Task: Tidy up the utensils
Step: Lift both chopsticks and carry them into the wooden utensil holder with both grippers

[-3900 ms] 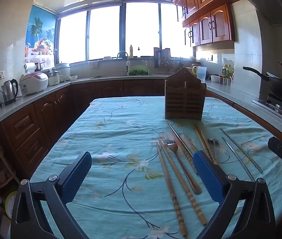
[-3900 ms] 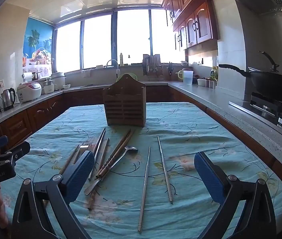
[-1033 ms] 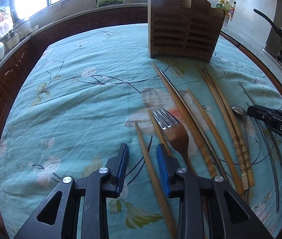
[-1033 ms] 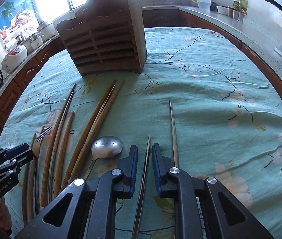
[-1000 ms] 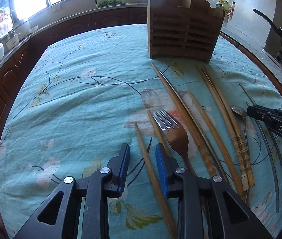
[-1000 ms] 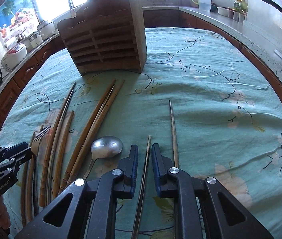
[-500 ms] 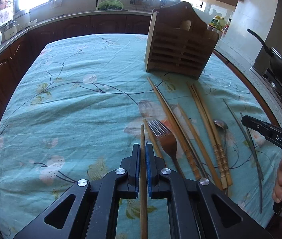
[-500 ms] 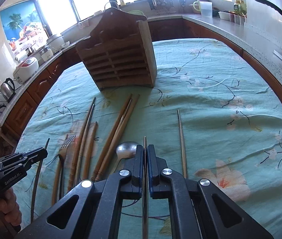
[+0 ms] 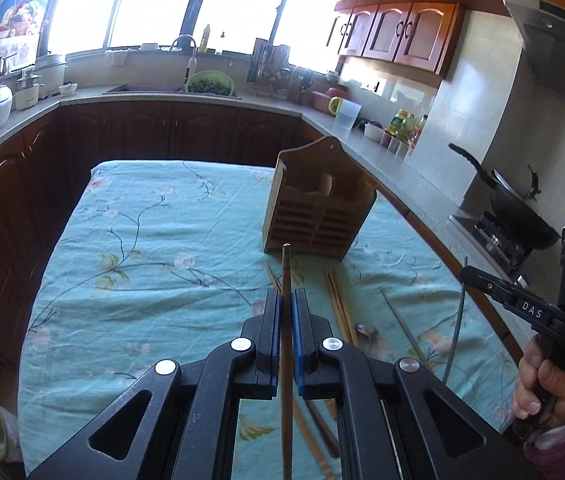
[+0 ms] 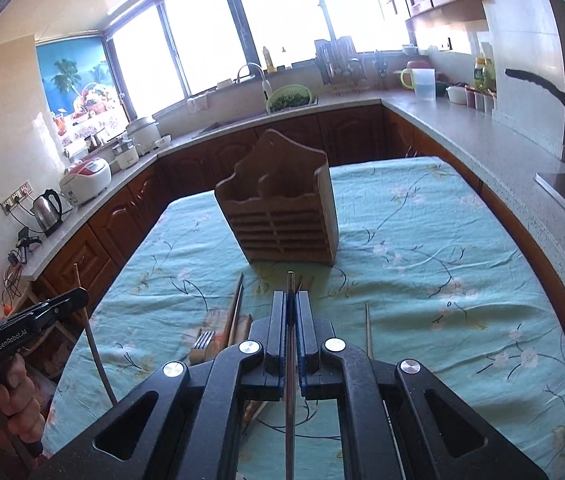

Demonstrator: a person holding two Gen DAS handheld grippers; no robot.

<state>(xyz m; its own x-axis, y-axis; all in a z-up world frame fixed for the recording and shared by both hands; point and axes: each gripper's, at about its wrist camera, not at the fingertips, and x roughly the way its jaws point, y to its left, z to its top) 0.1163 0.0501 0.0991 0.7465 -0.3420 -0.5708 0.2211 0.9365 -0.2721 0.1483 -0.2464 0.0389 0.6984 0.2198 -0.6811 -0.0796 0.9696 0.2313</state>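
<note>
The left gripper point(image 9: 286, 312) is pinching a wooden chopstick point(image 9: 286, 280) between its blue pads, the stick running straight along the line of the fingers, tip pointing forward and past them, its tail end passing back under the gripper body. The right gripper point(image 10: 290, 314) is likewise pressed together on a metal chopstick point(image 10: 290, 292), which lies along its own finger line with the tip pointing ahead. Both sticks are lifted clear of the tabletop point(image 9: 142, 264).

Directly ahead of each gripper stands the wooden holder point(image 10: 282, 216), upright on the cloth, its open top compartments facing up. Below and just beyond the grippers, the remaining pieces lie flat: a fork point(image 10: 202, 340), a spoon point(image 9: 366, 330), more wooden chopsticks point(image 9: 336, 300) and another metal chopstick point(image 10: 368, 332), their long axes mostly aimed toward the holder.

The step in hand looks like the carry from pickup to the holder. The next move likely calls for tipping each stick to vertical above a compartment, lowering it in, then letting go. Thin sticks may pivot in the pads during that turn.
</note>
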